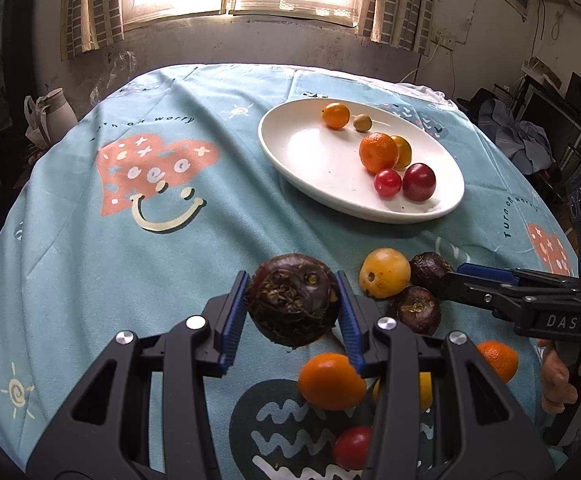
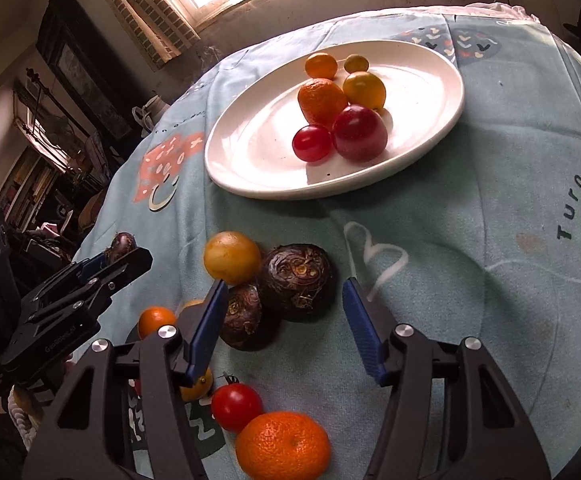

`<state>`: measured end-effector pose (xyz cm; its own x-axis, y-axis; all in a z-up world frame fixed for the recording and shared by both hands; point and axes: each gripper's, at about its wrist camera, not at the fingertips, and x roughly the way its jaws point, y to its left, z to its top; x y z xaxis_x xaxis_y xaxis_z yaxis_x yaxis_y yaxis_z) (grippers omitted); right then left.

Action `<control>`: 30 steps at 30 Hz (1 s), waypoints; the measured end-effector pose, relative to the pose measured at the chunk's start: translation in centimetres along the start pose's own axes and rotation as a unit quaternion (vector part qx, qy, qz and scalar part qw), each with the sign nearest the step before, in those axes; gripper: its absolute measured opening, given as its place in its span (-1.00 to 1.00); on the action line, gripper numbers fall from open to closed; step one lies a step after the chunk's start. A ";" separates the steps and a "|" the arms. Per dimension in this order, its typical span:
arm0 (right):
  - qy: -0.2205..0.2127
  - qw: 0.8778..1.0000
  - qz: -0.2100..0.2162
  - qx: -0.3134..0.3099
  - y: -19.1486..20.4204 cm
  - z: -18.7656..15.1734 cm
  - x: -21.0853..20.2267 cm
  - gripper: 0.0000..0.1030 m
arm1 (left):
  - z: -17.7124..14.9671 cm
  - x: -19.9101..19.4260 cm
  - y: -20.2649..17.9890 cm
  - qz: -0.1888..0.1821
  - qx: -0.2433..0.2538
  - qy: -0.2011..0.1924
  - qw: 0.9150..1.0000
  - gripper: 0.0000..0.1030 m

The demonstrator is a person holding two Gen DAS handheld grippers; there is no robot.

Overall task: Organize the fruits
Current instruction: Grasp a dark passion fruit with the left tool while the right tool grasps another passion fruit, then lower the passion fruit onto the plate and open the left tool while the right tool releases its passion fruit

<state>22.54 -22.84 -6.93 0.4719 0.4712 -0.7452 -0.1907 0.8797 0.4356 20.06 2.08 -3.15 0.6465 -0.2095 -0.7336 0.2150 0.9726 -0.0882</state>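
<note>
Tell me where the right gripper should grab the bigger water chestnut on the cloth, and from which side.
Grip the bigger water chestnut across its wide rounded flanks, coming from above. It sits flat, scarred face up. Its left flank touches a smaller chestnut and the yellow fruit, so that finger probably needs to wedge in. The open right gripper hovers close.

Both views overlook plate (image 1: 290,148)
</note>
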 end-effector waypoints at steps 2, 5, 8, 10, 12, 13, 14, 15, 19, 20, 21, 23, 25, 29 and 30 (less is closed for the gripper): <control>0.003 1.000 -0.009 0.005 -0.2 0.0 0.8 0.09 | -0.1 0.2 -0.2 0.013 0.004 -0.001 1.000 -0.16; -0.006 1.000 -0.022 -0.008 0.2 -0.1 0.8 -0.10 | -0.2 0.6 -0.6 0.030 0.012 0.000 0.999 -0.16; -0.016 0.999 -0.027 -0.014 0.0 -0.4 0.3 -0.14 | -0.3 0.8 -1.0 0.047 0.023 -0.005 0.999 -0.16; -0.039 0.998 -0.043 -0.027 0.2 -0.7 -0.7 -0.14 | -0.3 0.6 -1.3 0.056 0.031 -0.017 0.998 -0.16; -0.072 0.995 -0.057 -0.044 0.7 -1.0 -2.5 -0.14 | -0.4 -0.1 -1.7 0.062 0.039 -0.035 0.997 -0.16; -0.092 0.992 -0.067 -0.054 1.0 -1.0 -3.4 -0.14 | -0.4 -0.6 -1.9 0.066 0.044 -0.046 0.996 -0.16; -0.114 0.989 -0.076 -0.063 1.3 -1.2 -4.4 -0.14 | -0.4 -1.1 -2.2 0.071 0.050 -0.058 0.995 -0.16; -0.136 0.985 -0.084 -0.071 1.6 -1.4 -5.5 -0.14 | -0.3 -1.6 -2.7 0.080 0.057 -0.071 0.993 -0.16; -0.201 0.970 -0.105 -0.088 2.3 -1.7 -8.5 -0.14 | 0.3 -3.1 -4.4 0.087 0.081 -0.110 0.987 -0.16; -0.211 0.967 -0.109 -0.089 2.3 -1.5 -9.0 -0.14 | 0.7 -3.2 -4.7 0.084 0.086 -0.113 0.986 -0.16; -0.218 0.965 -0.112 -0.092 2.5 -1.2 -9.3 -0.14 | 1.1 -3.2 -5.2 0.082 0.092 -0.114 0.986 -0.16; -0.219 0.963 -0.120 -0.104 2.8 -0.4 -9.4 -0.14 | 2.1 -2.9 -5.9 0.080 0.103 -0.114 0.985 -0.16; -0.219 0.961 -0.129 -0.111 2.9 0.8 -9.3 -0.14 | 3.4 -2.5 -6.3 0.081 0.108 -0.115 0.984 -0.16; -0.222 0.956 -0.144 -0.125 3.1 3.1 -8.9 -0.14 | 5.8 -0.8 -6.1 0.077 0.097 -0.112 0.986 -0.16; -0.221 0.956 -0.145 -0.126 3.1 3.6 -8.6 -0.15 | 6.4 -0.3 -6.0 0.074 0.092 -0.109 0.987 -0.16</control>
<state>21.06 -24.42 2.62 0.8432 0.1811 -0.5062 -0.1718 0.9830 0.0654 23.27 -4.31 1.85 0.8183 -0.1019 -0.5656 0.2223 0.9637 0.1479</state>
